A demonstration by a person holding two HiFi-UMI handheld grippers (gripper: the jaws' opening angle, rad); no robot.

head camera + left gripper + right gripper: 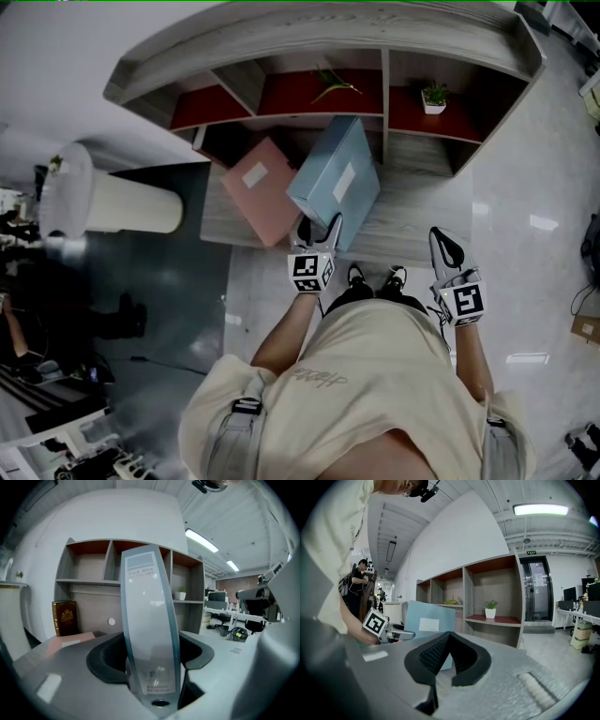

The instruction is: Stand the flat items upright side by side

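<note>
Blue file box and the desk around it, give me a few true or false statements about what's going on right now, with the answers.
1. The left gripper grips the light blue flat file box between its fingers. True.
2. The pink flat file box stands upright. False: it lies flat on the grey wooden desk, beside the blue one.
3. The right gripper has its fingers spread round a book. False: its fingers are closed together with nothing between them.
4. A small green potted plant sits in the right-hand shelf compartment. True.
</note>
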